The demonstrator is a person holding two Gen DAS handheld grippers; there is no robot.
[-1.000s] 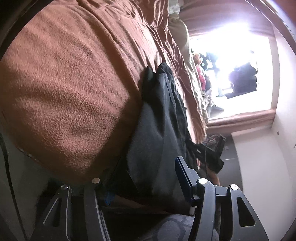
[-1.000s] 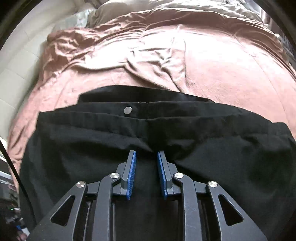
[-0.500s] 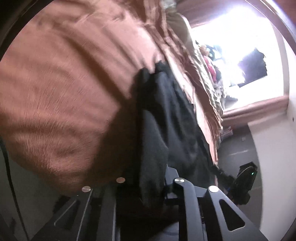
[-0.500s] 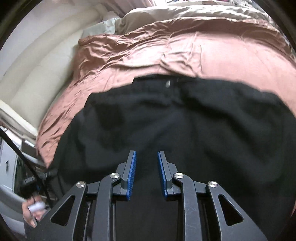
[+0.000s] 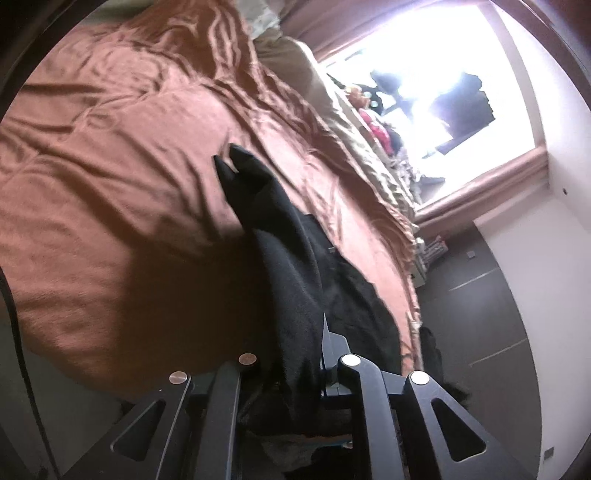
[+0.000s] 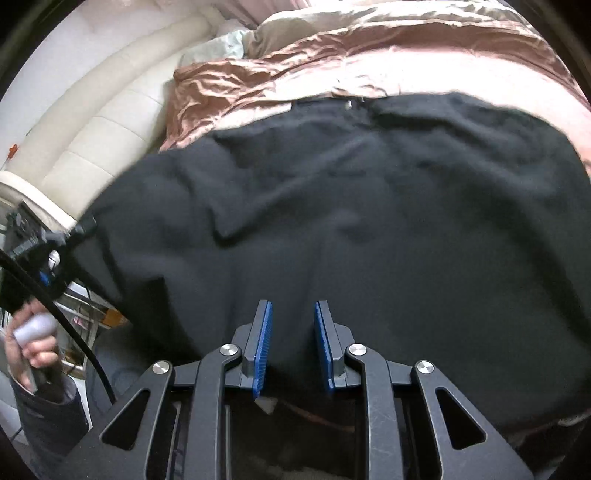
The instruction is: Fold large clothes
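Note:
Black trousers (image 6: 369, 206) lie spread across the bed, waistband with a metal button (image 6: 349, 104) at the far side. My right gripper (image 6: 292, 314) hovers over the trouser cloth, blue pads apart, nothing between them. My left gripper (image 5: 295, 347) is closing, with a bunched fold of the trousers (image 5: 291, 280) pinched between its jaws and lifted off the cover. The left finger is hidden by cloth. In the right wrist view, a person's hand (image 6: 33, 343) holds the left gripper's handle at the raised left edge of the trousers.
A pink-brown duvet (image 5: 129, 184) covers the bed, rumpled toward the pillows (image 6: 295, 26). A cream padded headboard (image 6: 92, 129) curves along the left. A bright window (image 5: 424, 92) and dark floor (image 5: 480, 295) lie beyond the bed. A black cable (image 6: 74, 325) hangs by the hand.
My left gripper shut on the trouser edge and rose, pulling a fold up. My right gripper drew back from the waistband toward the near side, still open.

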